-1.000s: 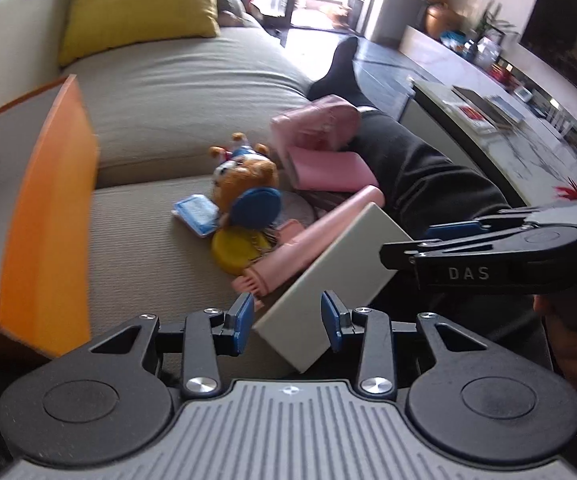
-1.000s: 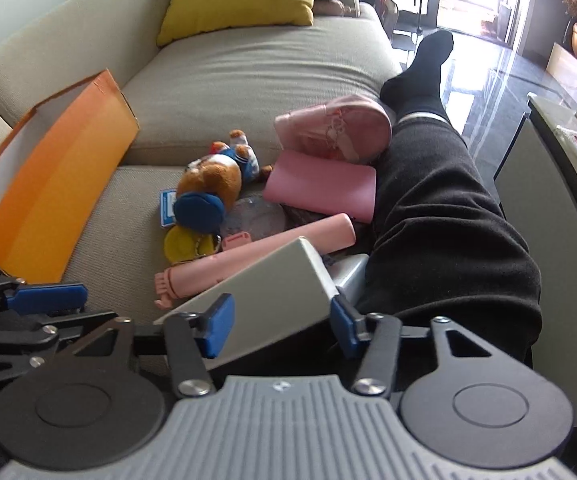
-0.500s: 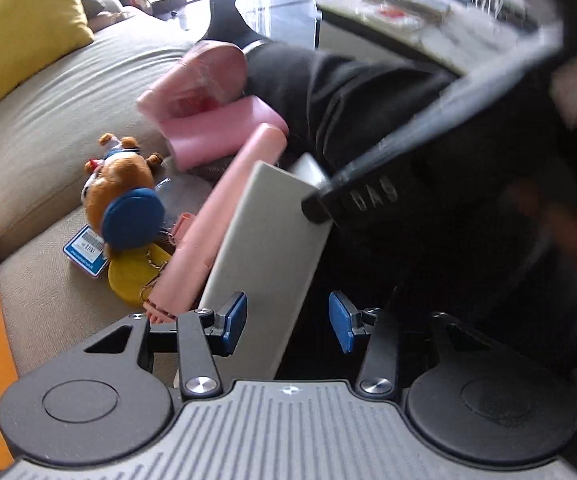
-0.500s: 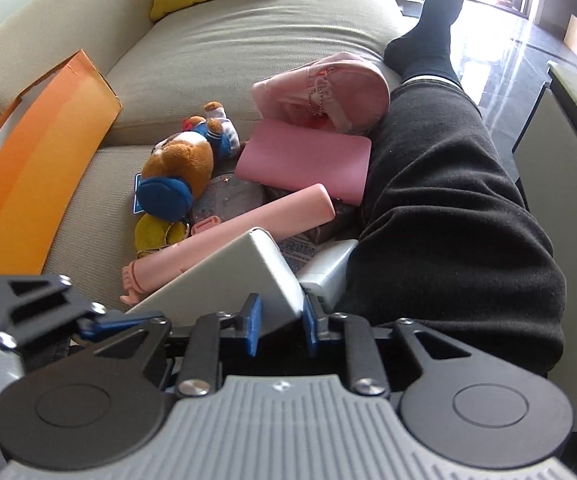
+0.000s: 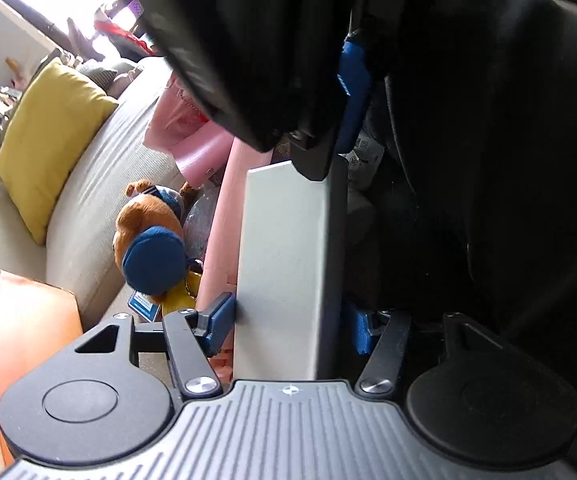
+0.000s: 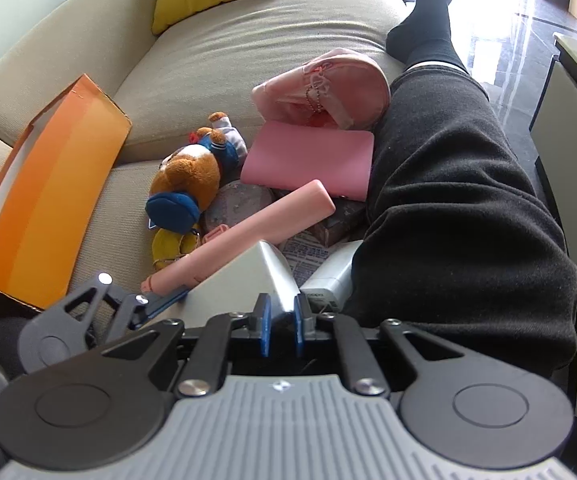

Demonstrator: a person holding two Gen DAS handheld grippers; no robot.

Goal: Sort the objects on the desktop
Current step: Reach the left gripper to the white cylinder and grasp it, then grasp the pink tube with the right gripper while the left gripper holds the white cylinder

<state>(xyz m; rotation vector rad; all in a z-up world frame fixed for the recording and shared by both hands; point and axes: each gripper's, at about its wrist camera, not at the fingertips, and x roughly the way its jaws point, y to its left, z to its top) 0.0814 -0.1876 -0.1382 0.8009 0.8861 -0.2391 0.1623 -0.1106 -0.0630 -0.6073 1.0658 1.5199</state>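
**Op:** On the sofa seat, between the orange box [image 6: 48,200] and the black-trousered leg [image 6: 468,200], I have the grey slab case [image 6: 244,276] tipped up on edge. My right gripper [image 6: 281,330] is pinched on its near corner, pads pressed flat to both faces.

**Log:** And the left?

**Op:** My left gripper [image 5: 288,328] straddles the same case [image 5: 288,264] across its broad face. One blue pad touches the left side; the other pad sits just beside the right edge, partly hidden. I cannot tell whether it is clamping or only bracketing.

**Log:** Axis?

**Op:** In the left wrist view the case's long axis runs straight away from the left gripper, with the right gripper's fingers at the far end. So each tool has one end of it.

**Log:** Surroundings?

**Op:** The pink tube [image 6: 240,240] lies against the case's left side; the plush bear [image 6: 196,176], pink notebook [image 6: 308,160] and pink pouch [image 6: 328,84] lie beyond. The box is well off to the left, so I judge the left hand nearer for the carry.
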